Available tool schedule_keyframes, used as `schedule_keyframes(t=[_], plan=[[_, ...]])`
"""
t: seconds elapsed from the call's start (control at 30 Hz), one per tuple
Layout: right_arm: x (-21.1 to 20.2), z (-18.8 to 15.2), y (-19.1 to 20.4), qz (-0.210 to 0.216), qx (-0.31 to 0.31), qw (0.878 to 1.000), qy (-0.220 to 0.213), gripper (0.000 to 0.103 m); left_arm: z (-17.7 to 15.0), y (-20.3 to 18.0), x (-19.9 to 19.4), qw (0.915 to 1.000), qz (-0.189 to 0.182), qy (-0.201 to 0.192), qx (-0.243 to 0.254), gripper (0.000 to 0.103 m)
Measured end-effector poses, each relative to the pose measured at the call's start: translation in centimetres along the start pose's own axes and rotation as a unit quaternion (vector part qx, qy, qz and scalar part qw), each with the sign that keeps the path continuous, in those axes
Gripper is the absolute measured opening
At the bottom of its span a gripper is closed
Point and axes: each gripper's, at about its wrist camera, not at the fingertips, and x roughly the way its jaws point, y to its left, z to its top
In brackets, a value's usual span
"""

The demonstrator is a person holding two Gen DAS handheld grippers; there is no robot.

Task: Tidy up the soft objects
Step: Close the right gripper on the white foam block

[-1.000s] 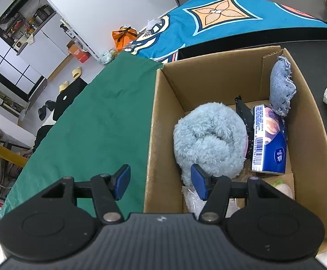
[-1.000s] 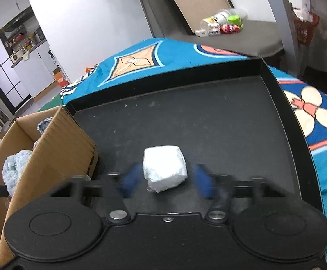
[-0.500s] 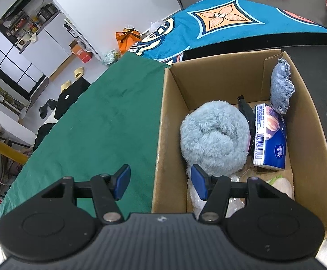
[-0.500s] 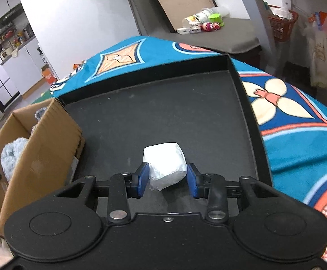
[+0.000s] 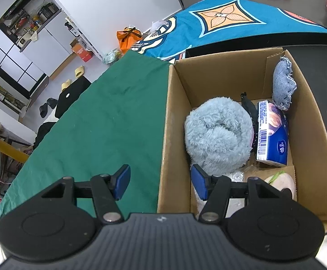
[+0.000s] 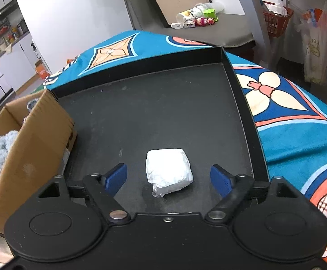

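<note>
The white packet (image 6: 168,171) is a small, squarish soft bundle wrapped in thin crinkled plastic, with a loose twist of wrap at its near lower corner. It lies on the dark floor of the black tray (image 6: 163,103), between the blue pads of the right gripper (image 6: 169,177). That gripper's jaws are opening, and a clear gap shows on each side of the packet, so neither pad touches it.

Left of the tray stands a cardboard box (image 5: 174,112), its near wall close to the tray's edge. Inside it sits a fluffy pale blue roll (image 5: 218,135), a blue tissue pack (image 5: 272,135) with a barcode beside it, a small denim pouch (image 5: 284,83) leaning on the right wall, and a pale pink soft thing (image 5: 282,180) in the near corner.

The left gripper (image 5: 160,182) hangs over the box's left wall, its jaws partly apart and holding nothing; one pad is above the green cloth (image 5: 100,117), the other above the box's inside. A blue patterned cloth (image 6: 287,103) lies under the tray.
</note>
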Motion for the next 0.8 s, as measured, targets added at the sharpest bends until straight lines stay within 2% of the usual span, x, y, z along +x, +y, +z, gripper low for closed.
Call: schedule_keyframes(t=[0.23,0.27,0.3,0.33,0.37,0.5,0.8], plan=[[1.2,-0.5,0.7,-0.021,-0.024,0.999,0.007,0.081,0.1,0.1,0.3,1.0000,-0.004,0.001,-0.004,0.058],[1.2,-0.6,0.8,-0.023,-0.032,0.999,0.004,0.078,0.0,0.1,0.4,1.0000,-0.004,0.001,-0.004,0.058],[1.2,-0.7,1.0,-0.023,-0.038,0.999,0.004,0.075,0.0,0.1,0.4,1.0000,-0.005,0.002,-0.004,0.058],[1.2,-0.6,1.1,-0.026,-0.042,0.999,0.006,0.063,-0.1,0.0,0.5,1.0000,-0.006,0.003,-0.004,0.058],[1.1,-0.5,1.1,-0.026,-0.042,0.999,0.007,0.045,-0.1,0.0,0.5,1.0000,-0.007,0.003,-0.003,0.058],[0.4,0.1,1.3,-0.016,-0.043,0.999,0.010,0.045,-0.1,0.1,0.2,0.9999,-0.012,0.000,-0.007,0.058],[-2.1,1.3,1.5,-0.026,-0.042,0.999,-0.008,0.045,0.1,0.9,-1.0,0.9994,-0.025,-0.010,-0.020,0.058]])
